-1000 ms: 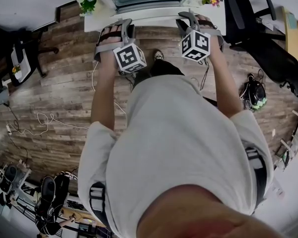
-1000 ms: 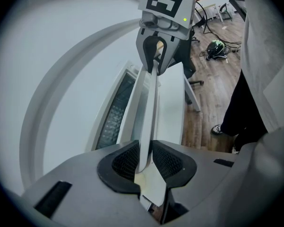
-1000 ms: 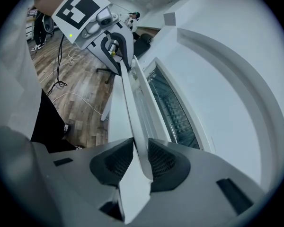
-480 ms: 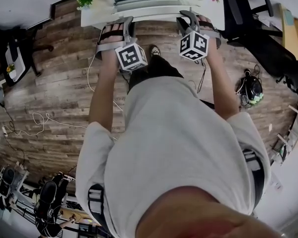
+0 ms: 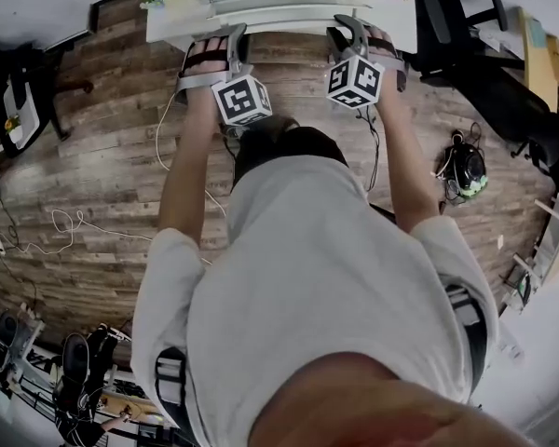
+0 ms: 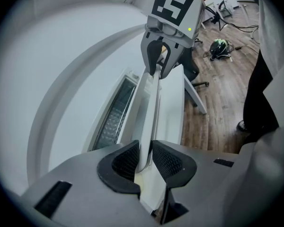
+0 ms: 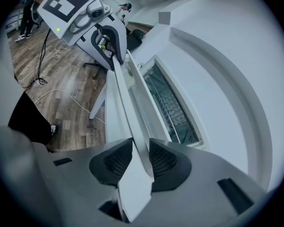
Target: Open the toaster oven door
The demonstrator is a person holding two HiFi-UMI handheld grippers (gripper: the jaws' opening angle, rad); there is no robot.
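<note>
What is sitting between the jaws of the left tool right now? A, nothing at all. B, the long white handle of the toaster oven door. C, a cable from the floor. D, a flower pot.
B: in the left gripper view the white door handle runs lengthwise between the pads of the left tool, which sit closed on it.

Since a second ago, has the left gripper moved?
No. The left gripper stays on the oven door handle, same spot against the table edge.
</note>
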